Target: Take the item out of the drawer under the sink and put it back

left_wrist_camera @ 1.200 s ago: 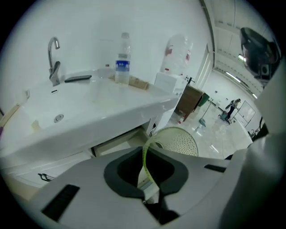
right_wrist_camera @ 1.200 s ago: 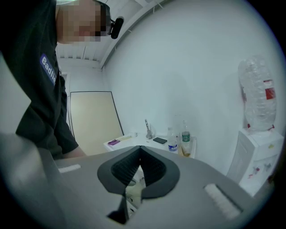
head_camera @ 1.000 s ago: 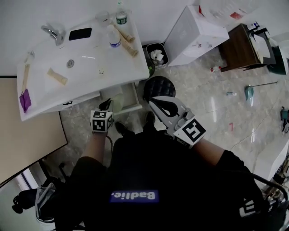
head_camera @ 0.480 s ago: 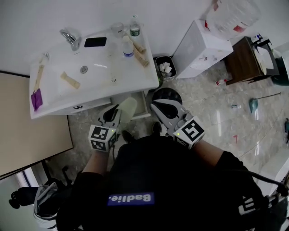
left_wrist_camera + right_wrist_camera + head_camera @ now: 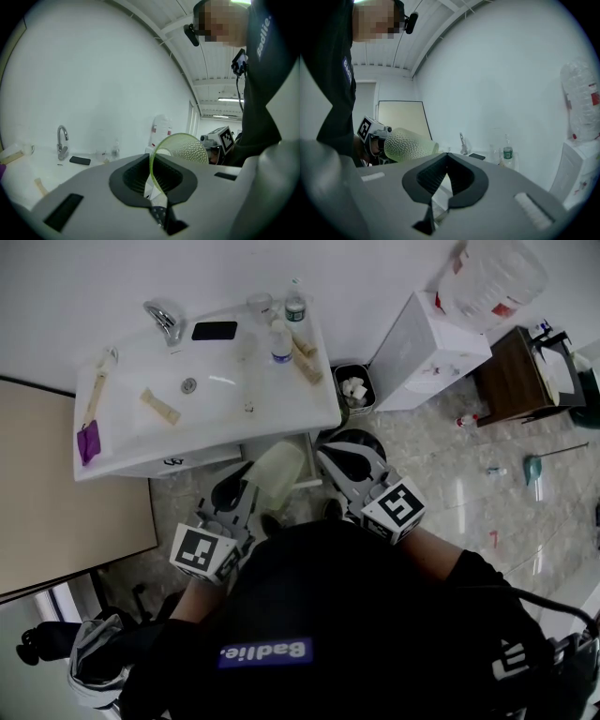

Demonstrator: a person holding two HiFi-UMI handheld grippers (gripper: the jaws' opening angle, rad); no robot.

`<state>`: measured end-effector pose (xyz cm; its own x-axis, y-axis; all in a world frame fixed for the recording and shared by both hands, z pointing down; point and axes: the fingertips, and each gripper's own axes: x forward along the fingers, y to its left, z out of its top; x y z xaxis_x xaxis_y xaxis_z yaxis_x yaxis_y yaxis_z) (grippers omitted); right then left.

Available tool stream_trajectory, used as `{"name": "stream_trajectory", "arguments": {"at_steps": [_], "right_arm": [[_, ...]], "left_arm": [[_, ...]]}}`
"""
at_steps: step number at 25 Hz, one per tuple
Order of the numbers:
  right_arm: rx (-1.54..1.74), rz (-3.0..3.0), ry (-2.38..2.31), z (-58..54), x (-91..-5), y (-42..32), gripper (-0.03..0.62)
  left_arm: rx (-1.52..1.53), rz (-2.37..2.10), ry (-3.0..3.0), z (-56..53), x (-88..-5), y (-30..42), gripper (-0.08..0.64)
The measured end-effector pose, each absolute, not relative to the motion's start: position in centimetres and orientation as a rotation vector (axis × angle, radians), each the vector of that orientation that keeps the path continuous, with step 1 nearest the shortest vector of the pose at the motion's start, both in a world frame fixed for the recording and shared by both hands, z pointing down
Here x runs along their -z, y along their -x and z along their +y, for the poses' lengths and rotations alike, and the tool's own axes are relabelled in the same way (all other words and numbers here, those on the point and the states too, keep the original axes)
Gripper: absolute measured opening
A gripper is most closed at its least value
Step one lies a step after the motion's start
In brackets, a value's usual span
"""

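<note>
A pale green, dimpled translucent cup is pinched by its rim in my left gripper, below the sink's front edge. In the left gripper view the cup stands out past the gripper, whose jaws are shut on the thin rim. My right gripper hovers just right of the cup with its jaws together and nothing in them. From the right gripper view the cup lies on its side at the left. The white drawer under the sink stands pulled out behind the cup.
On the sink top lie a black phone, two bottles, a wooden brush and a purple item; the faucet is at the back. A small bin, a white cabinet and a brown table stand to the right.
My left gripper has come up from low by the drawer, carrying the cup with it and tipping it more level. The right gripper has barely shifted.
</note>
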<state>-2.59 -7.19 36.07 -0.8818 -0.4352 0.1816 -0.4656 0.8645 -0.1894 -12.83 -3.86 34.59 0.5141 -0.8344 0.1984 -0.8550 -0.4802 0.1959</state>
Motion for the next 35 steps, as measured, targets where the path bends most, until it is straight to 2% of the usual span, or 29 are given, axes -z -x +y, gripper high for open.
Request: {"name": "stream_trajectory", "arguments": {"at_steps": [7, 24, 35], "right_arm": [[-0.368, -2.895, -0.732, -7.2, -35.5, 2.9, -0.006], [-0.315, -2.946, -0.652, -5.2, -35.1, 3.3, -0.006], [-0.33, -2.922, -0.666, -4.6, -35.8, 2.7, -0.006]], "left_arm": [[-0.067, -1.427, -2.561, -2.9, -31.3, 12.3, 0.021], [0.033, -1.455, -2.536, -2.6, -31.8, 12.7, 0.021], [-0.105, -1.412, -2.491, -2.6, -36.7, 12.6, 0.021]]}}
